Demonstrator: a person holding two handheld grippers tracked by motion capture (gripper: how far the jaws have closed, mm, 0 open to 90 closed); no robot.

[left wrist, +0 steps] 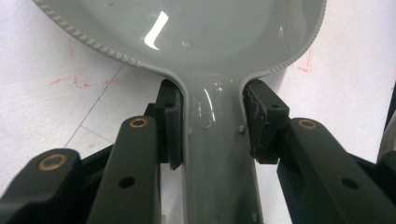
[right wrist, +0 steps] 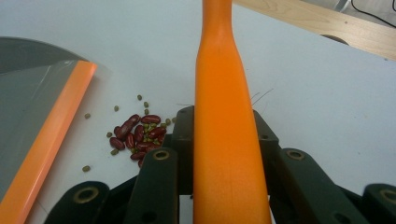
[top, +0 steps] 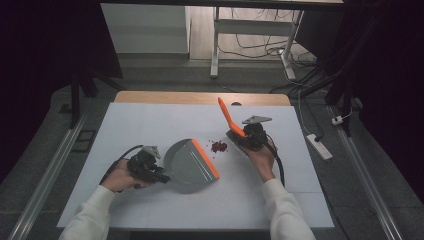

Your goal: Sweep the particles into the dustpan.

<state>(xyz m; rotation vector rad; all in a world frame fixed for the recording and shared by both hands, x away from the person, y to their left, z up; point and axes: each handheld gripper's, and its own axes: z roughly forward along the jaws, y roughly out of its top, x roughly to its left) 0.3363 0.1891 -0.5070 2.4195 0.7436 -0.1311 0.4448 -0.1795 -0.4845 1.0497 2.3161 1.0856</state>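
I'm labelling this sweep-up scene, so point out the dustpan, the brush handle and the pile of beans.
dustpan (top: 187, 160), high view, grey inner surface.
brush handle (right wrist: 224, 130), right gripper view, middle of the orange shaft.
pile of beans (right wrist: 140, 133), right gripper view, centre of the red cluster.

Readable text: none on any surface in view.
Dustpan (top: 192, 162): plain grey with an orange lip, no label or brand legible.
Orange handle (right wrist: 227, 135): plain, no print.
Table cover (top: 150, 125): faint red smudges, no characters.
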